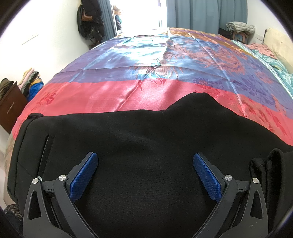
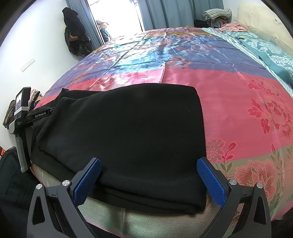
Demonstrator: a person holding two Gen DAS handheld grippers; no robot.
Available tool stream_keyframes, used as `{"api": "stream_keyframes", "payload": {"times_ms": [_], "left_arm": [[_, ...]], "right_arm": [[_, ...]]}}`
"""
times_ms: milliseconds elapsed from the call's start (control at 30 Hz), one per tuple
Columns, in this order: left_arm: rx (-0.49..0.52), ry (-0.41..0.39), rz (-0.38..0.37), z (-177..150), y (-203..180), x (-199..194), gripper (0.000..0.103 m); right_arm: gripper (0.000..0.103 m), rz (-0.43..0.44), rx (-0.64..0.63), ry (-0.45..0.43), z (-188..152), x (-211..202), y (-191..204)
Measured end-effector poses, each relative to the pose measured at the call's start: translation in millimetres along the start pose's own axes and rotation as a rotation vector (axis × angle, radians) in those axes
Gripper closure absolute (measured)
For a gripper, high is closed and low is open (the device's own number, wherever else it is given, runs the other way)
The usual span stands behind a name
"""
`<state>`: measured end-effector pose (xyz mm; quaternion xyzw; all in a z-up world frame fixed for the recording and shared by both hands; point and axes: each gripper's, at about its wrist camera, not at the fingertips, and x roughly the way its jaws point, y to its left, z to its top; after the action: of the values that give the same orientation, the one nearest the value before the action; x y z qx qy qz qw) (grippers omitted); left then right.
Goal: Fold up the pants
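Black pants (image 1: pixel 137 139) lie folded near the front edge of a bed with a shiny pink, blue and purple cover (image 1: pixel 128 73). My left gripper (image 1: pixel 145 159) is open just above the pants' waist end, where a pocket slit (image 1: pixel 45 146) shows at left. My right gripper (image 2: pixel 148 164) is open above the folded stack of the pants (image 2: pixel 137 124), whose rounded fold edge lies at right. The left gripper's body (image 2: pixel 22 117) shows at the far left of the right wrist view. Neither gripper holds cloth.
A teal quilt (image 2: pixel 271 53) and a cream headboard (image 2: pixel 261 20) sit at the bed's right side. A brown dresser (image 1: pixel 9 108) with piled clothes stands left of the bed. Dark coats (image 2: pixel 75 34) hang on the far wall by blue curtains (image 2: pixel 183 11).
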<state>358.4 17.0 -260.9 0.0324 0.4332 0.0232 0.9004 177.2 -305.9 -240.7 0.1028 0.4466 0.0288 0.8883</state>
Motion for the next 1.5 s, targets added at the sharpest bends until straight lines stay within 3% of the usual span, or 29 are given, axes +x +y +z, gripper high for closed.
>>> {"api": "stream_keyframes", "payload": {"times_ms": [1500], "left_arm": [[-0.01,-0.01,0.007,-0.2,-1.4,0.0,0.0]], "right_arm": [[0.0,-0.048,-0.013,-0.009,0.5,2.8,1.6]]}}
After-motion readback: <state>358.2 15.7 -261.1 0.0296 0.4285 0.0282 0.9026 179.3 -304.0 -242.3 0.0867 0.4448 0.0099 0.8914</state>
